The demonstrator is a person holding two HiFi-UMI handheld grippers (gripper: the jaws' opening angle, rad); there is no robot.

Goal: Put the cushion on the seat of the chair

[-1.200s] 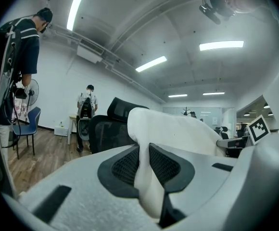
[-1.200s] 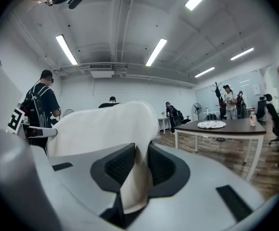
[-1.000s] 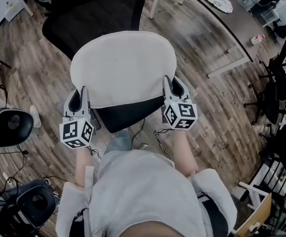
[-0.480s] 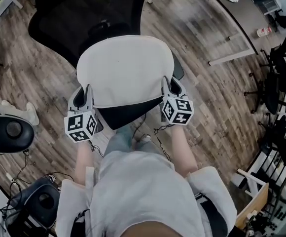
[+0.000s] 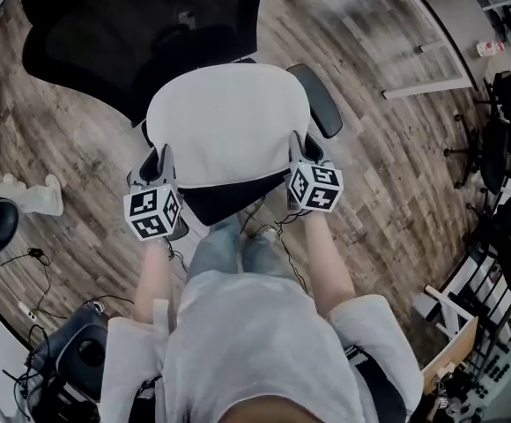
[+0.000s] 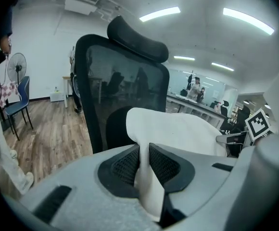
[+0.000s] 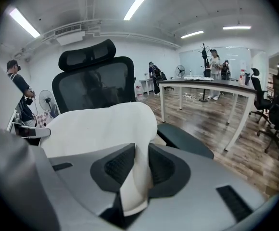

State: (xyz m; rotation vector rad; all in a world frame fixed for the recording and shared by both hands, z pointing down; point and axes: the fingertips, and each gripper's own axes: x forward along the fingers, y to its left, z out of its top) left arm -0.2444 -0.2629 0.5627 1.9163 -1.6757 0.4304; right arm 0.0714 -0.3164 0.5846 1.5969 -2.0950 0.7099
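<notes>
A white cushion [image 5: 225,122] hangs flat over the seat [image 5: 225,203] of a black mesh-backed office chair [image 5: 132,33]; whether it touches the seat I cannot tell. My left gripper [image 5: 162,159] is shut on the cushion's near left edge. In the left gripper view the fabric [image 6: 178,131] is pinched between the two black pads [image 6: 126,163]. My right gripper [image 5: 298,148] is shut on the near right edge, and its own view shows the cushion [image 7: 96,124] folded between its pads [image 7: 161,166]. The chair's right armrest [image 5: 317,100] sticks out from beside the cushion.
A desk with white legs [image 5: 427,69] stands at the upper right, with other office chairs [image 5: 502,130] beyond it. A person's shoe and leg [image 5: 26,196] are at the left. Black equipment [image 5: 79,351] and cables lie on the wooden floor at the lower left. People stand far off [image 7: 214,61].
Both grippers have come down together with the cushion, closer to the chair's seat. The chair's right armrest now shows beside the cushion. Both grips are unchanged.
</notes>
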